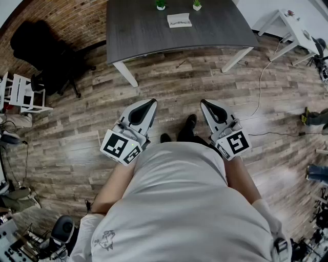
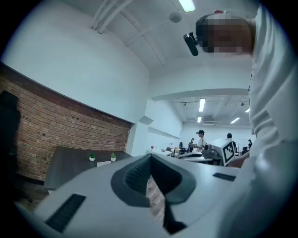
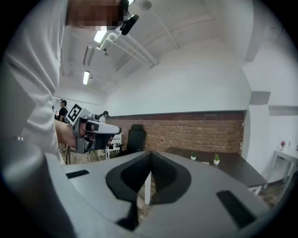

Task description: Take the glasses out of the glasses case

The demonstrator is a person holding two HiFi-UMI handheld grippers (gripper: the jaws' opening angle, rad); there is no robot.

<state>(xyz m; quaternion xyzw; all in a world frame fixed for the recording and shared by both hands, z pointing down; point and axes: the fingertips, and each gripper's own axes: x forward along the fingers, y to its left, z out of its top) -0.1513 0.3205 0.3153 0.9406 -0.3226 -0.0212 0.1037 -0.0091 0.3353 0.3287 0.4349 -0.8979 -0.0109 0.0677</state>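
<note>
Left gripper (image 1: 148,105): we hold it at our waist, left of centre in the head view, jaws pressed together on nothing.
Right gripper (image 1: 207,105): right of centre, likewise clenched and empty.
Glasses case (image 1: 179,20): a pale rectangle at the top centre of the head view, on the dark table (image 1: 143,30), just below two small potted plants (image 1: 161,4).
Glasses: a dark outline shows on the case, too small for us to tell whether the lid is open.
Gap: wood floor (image 1: 169,87) lies between us and the table, and both grippers are well apart from the case.
Done: nothing yet, we judge.
Left: reach the table, open the case if shut, lift the glasses out.
</note>
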